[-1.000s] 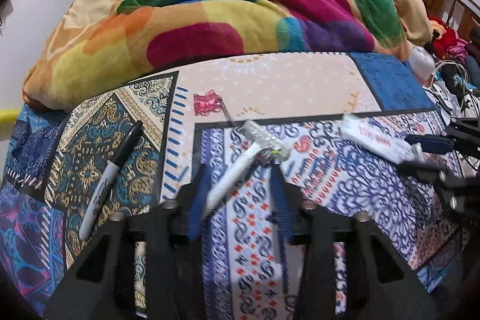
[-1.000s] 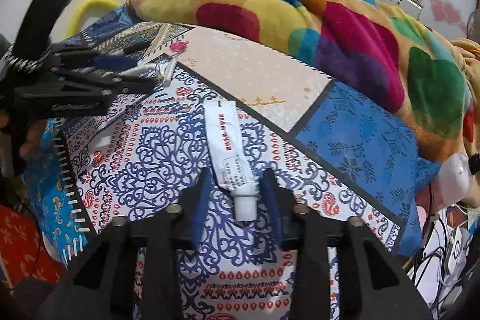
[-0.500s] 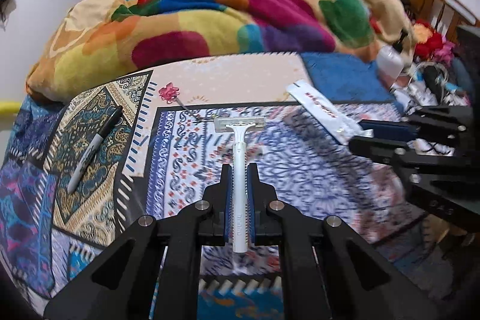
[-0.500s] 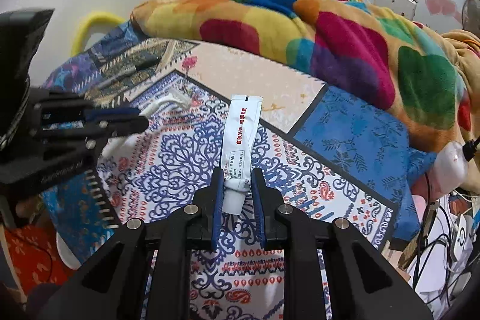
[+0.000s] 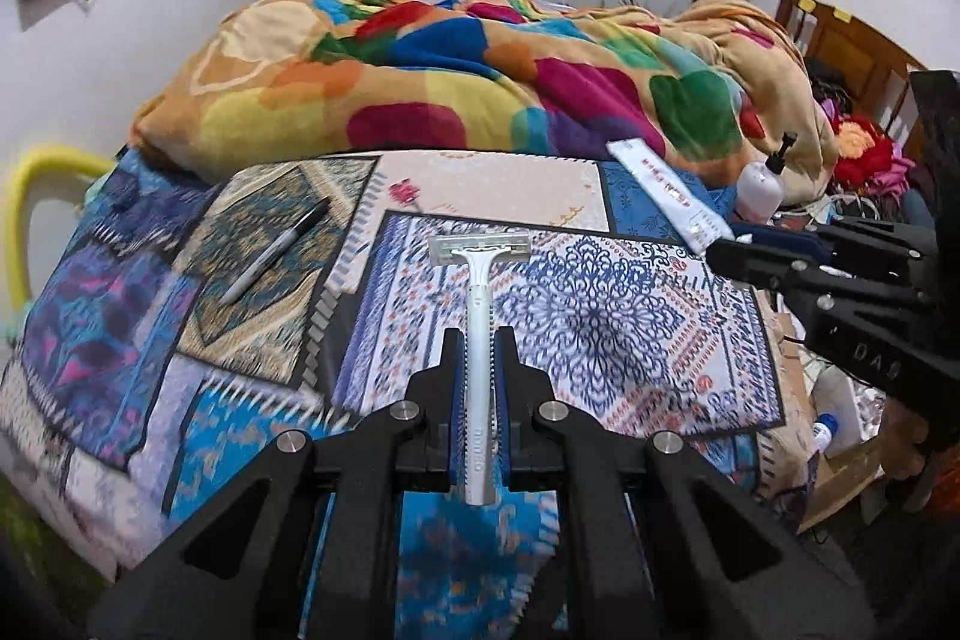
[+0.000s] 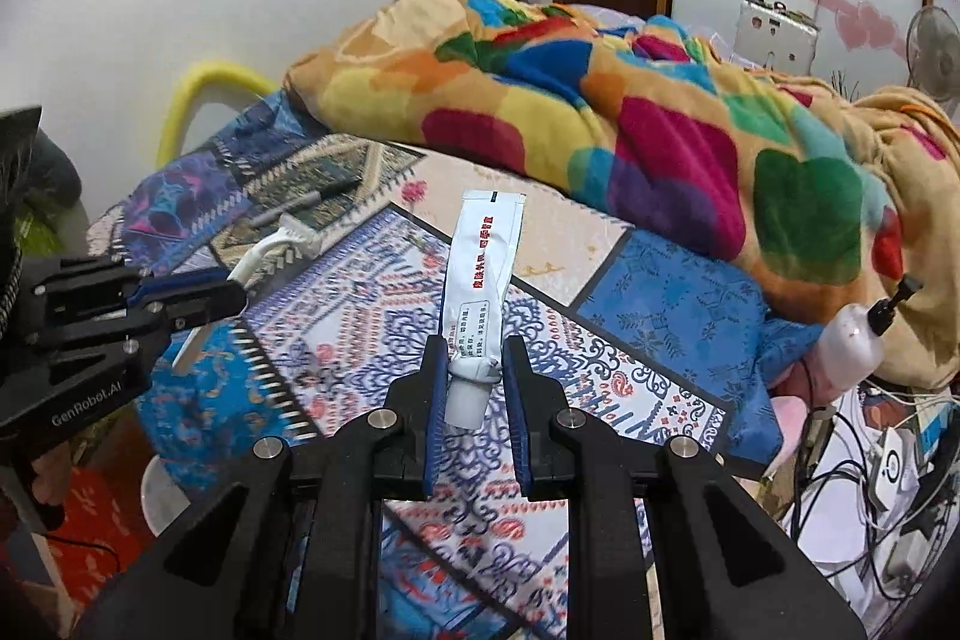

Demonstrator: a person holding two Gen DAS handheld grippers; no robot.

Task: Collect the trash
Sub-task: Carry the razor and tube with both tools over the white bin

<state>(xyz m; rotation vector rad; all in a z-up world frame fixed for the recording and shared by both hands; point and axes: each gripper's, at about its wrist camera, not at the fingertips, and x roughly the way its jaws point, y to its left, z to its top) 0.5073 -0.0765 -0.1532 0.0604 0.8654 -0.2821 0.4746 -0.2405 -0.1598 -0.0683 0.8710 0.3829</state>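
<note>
Razor point(image 5: 478, 334) sits clamped in the left hand-held gripper point(image 5: 479, 340) above the bed point(image 5: 600, 304) — the right hand-held gripper point(image 6: 475, 358) pinches a white tube point(image 6: 480, 274), also above the bed; a marker point(image 5: 276, 250) lies on it.

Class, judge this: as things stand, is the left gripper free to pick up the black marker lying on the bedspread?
Probably not yet. The left gripper is shut on the white razor, so its fingers are occupied. The marker itself lies uncovered on the bedspread.

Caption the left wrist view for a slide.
Left gripper clamps a white disposable razor above the patterned bedspread; a marker lies behind.
</note>
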